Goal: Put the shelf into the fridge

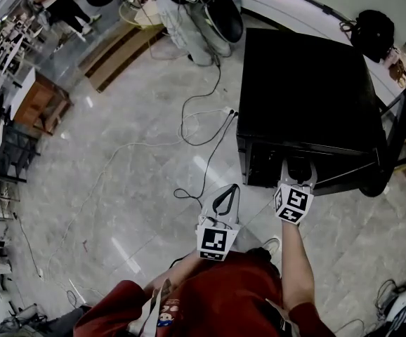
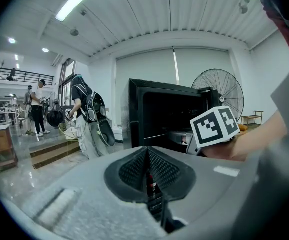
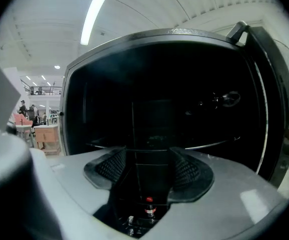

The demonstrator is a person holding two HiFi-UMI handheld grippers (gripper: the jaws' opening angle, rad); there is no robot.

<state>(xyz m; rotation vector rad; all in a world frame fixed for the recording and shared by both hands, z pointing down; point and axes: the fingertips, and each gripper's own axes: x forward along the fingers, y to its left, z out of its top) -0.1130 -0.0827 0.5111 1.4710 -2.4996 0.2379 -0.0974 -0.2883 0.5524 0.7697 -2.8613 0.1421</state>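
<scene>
My right claw (image 1: 296, 166) is at the mouth of the black fridge (image 1: 301, 83), which stands on the floor with its door (image 1: 397, 133) swung open to the right. The jaws are apart and neither pad presses on anything. The wire shelf (image 3: 215, 144) lies level across the dark inside, side wall to side wall, just ahead of those pads; the rest in there is too dark to read. My left claw (image 1: 225, 192) hangs near the fridge's front left corner, jaws together on nothing.
</scene>
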